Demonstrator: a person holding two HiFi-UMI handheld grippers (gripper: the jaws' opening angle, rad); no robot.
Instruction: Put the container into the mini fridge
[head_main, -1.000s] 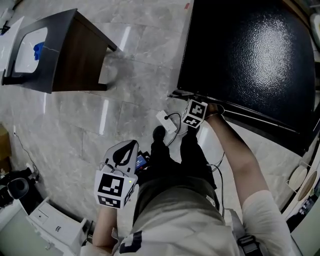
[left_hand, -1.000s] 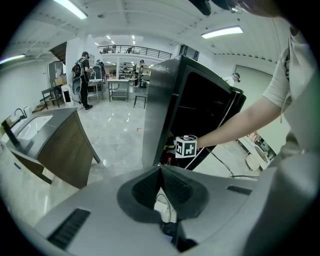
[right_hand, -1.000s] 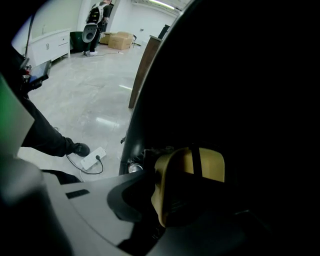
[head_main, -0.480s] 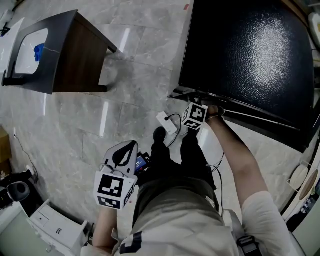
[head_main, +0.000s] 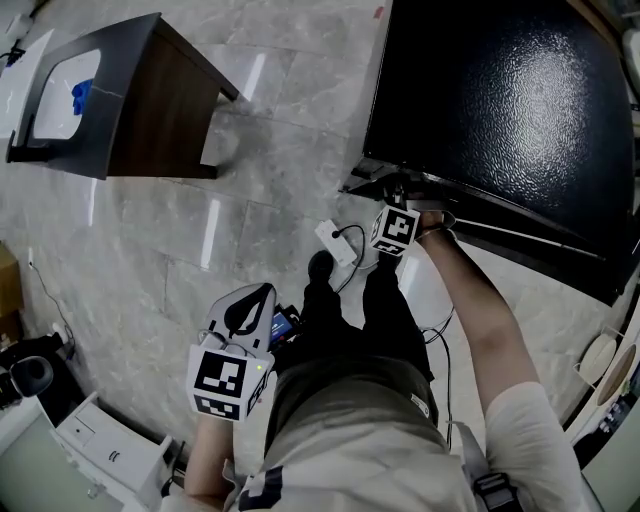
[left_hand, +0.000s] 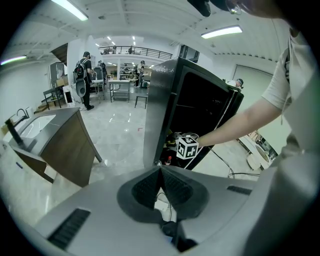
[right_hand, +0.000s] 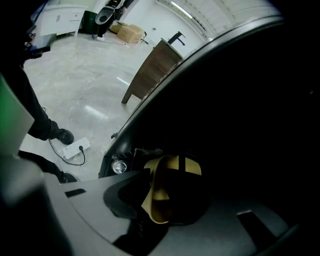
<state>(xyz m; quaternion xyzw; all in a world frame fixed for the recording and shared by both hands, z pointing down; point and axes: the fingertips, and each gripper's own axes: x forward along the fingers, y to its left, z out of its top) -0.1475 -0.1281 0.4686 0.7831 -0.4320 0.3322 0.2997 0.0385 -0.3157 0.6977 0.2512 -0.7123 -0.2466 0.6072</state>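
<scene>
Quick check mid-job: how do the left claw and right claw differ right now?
Load: the left claw is shut on nothing, its jaws meeting, while the right claw is shut on the yellow container.
Position: the left claw hangs back, well clear of the fridge, while the right claw reaches out to the fridge's dark opening.
Shared: both have their jaws closed.

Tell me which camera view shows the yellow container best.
The right gripper view: the yellow container sits close, between the jaws of the right gripper, at the dark mini fridge. The left gripper view shows that spot small and far; the head view does not show it clearly.
</scene>
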